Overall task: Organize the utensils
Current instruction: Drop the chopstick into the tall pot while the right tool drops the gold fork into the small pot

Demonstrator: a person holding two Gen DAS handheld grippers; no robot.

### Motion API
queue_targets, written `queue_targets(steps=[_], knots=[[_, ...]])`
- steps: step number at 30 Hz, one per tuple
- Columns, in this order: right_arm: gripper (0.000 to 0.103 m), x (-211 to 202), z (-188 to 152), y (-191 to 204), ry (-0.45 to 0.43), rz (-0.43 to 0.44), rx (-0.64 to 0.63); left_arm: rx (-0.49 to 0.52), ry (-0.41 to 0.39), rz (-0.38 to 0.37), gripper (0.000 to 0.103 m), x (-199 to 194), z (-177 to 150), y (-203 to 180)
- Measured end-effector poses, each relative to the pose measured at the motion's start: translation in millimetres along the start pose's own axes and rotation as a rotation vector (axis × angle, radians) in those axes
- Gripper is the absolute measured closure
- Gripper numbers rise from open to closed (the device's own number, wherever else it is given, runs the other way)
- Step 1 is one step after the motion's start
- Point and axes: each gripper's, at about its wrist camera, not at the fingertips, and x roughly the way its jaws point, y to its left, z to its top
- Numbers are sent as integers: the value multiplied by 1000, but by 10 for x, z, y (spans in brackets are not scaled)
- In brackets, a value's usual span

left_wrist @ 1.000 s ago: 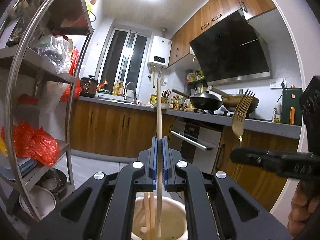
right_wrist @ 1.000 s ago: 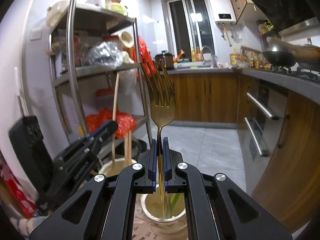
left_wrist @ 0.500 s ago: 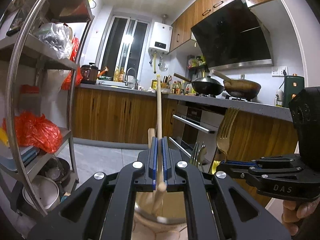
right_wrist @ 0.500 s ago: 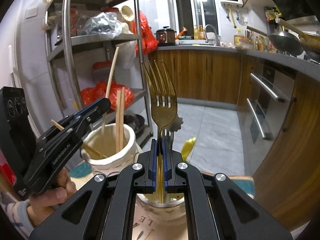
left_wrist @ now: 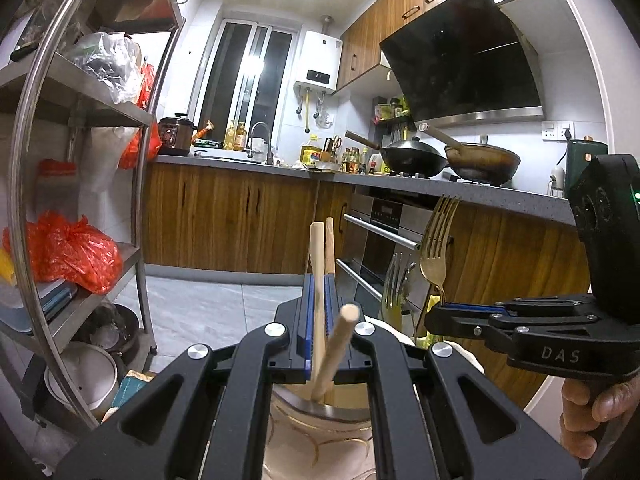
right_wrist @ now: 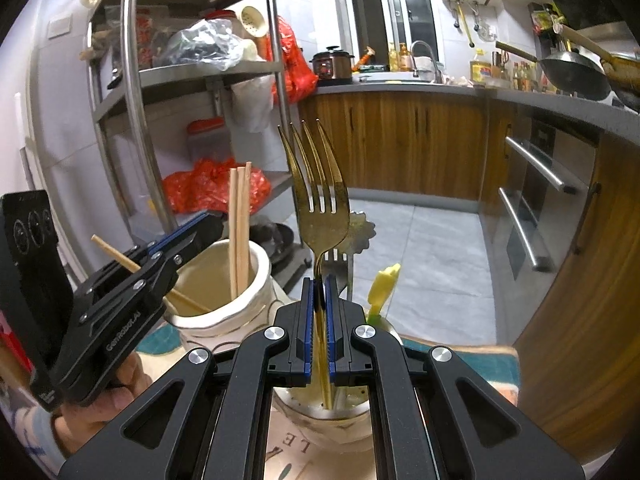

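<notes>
Chopstick (left_wrist: 318,280) clamped in left gripper (left_wrist: 318,312); gold fork (right_wrist: 320,216) clamped in right gripper (right_wrist: 319,312)
Cream jar (right_wrist: 224,312) below chopstick; second loose stick (left_wrist: 334,354) leans across the left jaws

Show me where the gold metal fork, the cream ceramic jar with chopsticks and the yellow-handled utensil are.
Gold metal fork (right_wrist: 322,220), right wrist view, on its head below the tines.
Cream ceramic jar (right_wrist: 262,280), right wrist view, on its outer wall.
Yellow-handled utensil (right_wrist: 384,284), right wrist view, on its yellow handle.

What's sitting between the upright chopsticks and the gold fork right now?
In the right wrist view only the cream jar's rim and background shelving lie between the chopsticks and the gold fork; no other utensil.
</notes>
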Motion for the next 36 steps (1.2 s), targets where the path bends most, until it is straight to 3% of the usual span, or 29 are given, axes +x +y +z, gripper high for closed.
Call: queue_targets(steps=[7, 11, 22, 26, 29, 36], knots=[[96, 43, 16, -42, 0, 10, 29, -1, 9, 0, 95, 4, -2, 6], [96, 71, 16, -61, -11, 10, 48, -1, -4, 7, 70, -37, 20, 5], [93, -80, 27, -47, -36, 11, 39, -9, -48, 2, 52, -302, 156, 43], [91, -184, 10, 1, -48, 7, 24, -2, -52, -6, 50, -439, 166, 35], [84, -273, -40, 44, -54, 2, 11, 8, -41, -10, 50, -554, 153, 12], [84, -528, -313, 36, -46, -32, 22, -5, -8, 12, 47, -891, -1, -10]])
